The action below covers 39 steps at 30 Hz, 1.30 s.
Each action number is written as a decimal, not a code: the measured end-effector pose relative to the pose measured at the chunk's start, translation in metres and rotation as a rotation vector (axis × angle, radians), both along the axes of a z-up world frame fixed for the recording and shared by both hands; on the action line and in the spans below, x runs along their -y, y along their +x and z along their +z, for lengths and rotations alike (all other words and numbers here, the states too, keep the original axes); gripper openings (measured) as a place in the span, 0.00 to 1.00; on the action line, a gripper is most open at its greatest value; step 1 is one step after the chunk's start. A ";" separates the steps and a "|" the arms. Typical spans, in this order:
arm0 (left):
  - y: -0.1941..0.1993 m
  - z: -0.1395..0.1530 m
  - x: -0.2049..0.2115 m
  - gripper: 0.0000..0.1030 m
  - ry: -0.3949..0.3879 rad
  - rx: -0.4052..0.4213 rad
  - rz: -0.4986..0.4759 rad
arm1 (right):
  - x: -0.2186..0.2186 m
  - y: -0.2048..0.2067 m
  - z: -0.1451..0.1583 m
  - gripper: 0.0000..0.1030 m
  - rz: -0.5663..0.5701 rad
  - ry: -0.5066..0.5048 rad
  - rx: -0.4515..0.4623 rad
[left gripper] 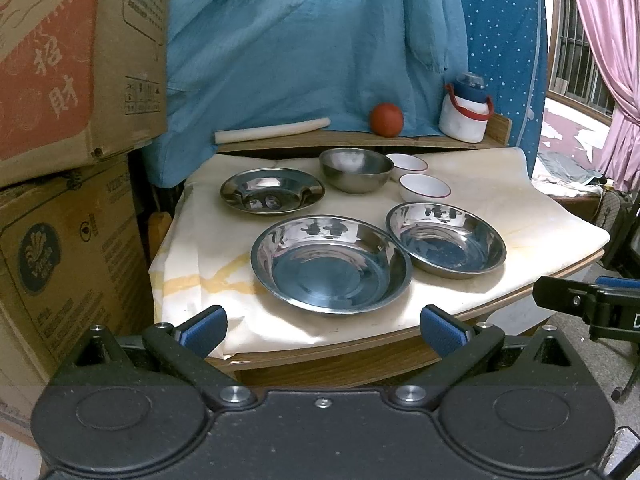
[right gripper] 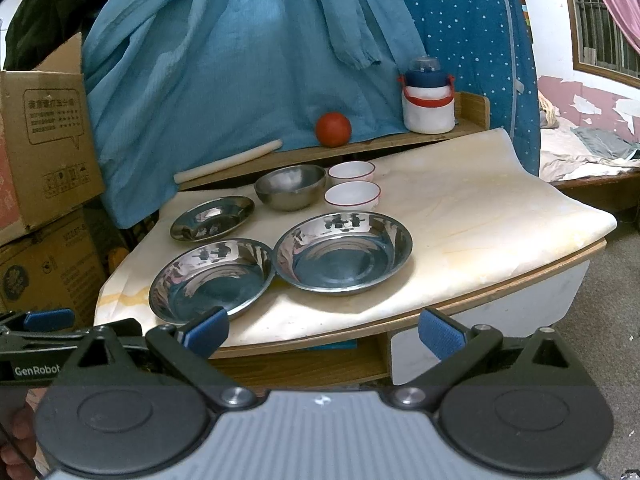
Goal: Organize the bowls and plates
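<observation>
Lived-in home, prob. a bedroom/storage corner: stacked cardboard boxes (left gripper: pixel 76 80), blue cloth (left gripper: pixel 288 40) draped behind the counter (left gripper: pixel 520 216), pink curtain (left gripper: pixel 612 80) at barred window (left gripper: pixel 576 52), rumpled bed (right gripper: pixel 580 152), peeling wall paint.

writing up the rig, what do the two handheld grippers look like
The left gripper has black angular linkage arms, silver pivot screws, round black housings and a dark body. The right gripper matches but has a ribbed grey body. Both have fingers with blue textured pads; white "GenRobot" lettering marks the left.

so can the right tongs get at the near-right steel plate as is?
Probably yes. The right tongs are open and short of the table edge, with nothing between them and the steel plate; its left rim meets the neighbouring plate.
</observation>
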<state>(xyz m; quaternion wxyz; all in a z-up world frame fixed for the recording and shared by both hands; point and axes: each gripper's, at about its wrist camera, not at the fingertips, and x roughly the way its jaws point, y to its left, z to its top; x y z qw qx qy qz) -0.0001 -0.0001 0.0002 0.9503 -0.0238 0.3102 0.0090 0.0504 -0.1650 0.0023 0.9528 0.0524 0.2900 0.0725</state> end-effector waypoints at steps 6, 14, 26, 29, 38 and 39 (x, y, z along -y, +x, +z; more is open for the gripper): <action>0.000 0.000 0.000 0.99 0.000 0.000 0.000 | 0.000 0.000 0.000 1.00 0.000 0.001 0.001; -0.002 0.000 0.001 0.99 0.000 -0.001 -0.001 | 0.000 0.000 0.000 1.00 0.000 0.002 0.003; -0.002 0.000 0.001 0.99 0.000 -0.002 -0.002 | -0.001 0.001 0.000 1.00 0.000 0.002 0.003; -0.002 0.000 0.001 0.99 -0.001 -0.002 -0.002 | -0.001 0.001 0.000 1.00 0.000 0.002 0.002; -0.002 -0.001 -0.004 0.99 -0.001 -0.004 -0.001 | -0.002 0.002 -0.001 1.00 0.000 0.002 0.002; -0.001 -0.001 -0.004 0.99 -0.002 -0.004 -0.001 | -0.002 0.002 -0.001 1.00 0.000 0.002 0.001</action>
